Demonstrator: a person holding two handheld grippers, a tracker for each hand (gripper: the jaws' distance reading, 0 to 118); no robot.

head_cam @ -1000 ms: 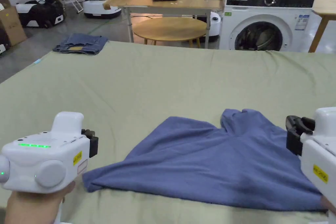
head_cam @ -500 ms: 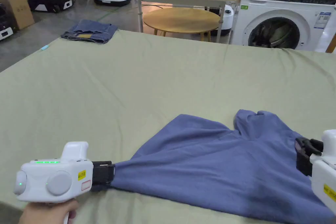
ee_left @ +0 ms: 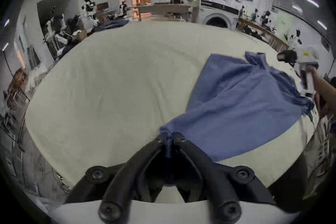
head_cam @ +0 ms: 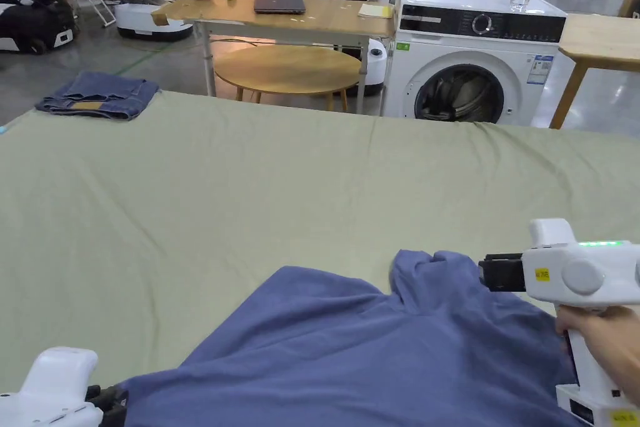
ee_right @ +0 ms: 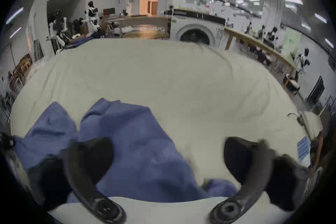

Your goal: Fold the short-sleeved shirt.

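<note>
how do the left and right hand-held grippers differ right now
The left hand-held gripper has its jaws shut on a corner of the blue shirt; the right hand-held gripper has its jaws spread wide with nothing between them. In the head view the left sits low at the shirt's near left corner, while the right is raised above the shirt's far right side, pointing left. Both have white bodies and black jaws.

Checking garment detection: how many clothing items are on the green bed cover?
2. The blue shirt lies at the near edge, its corner pinched in the left gripper. The folded jeans sit at the far left corner.
</note>
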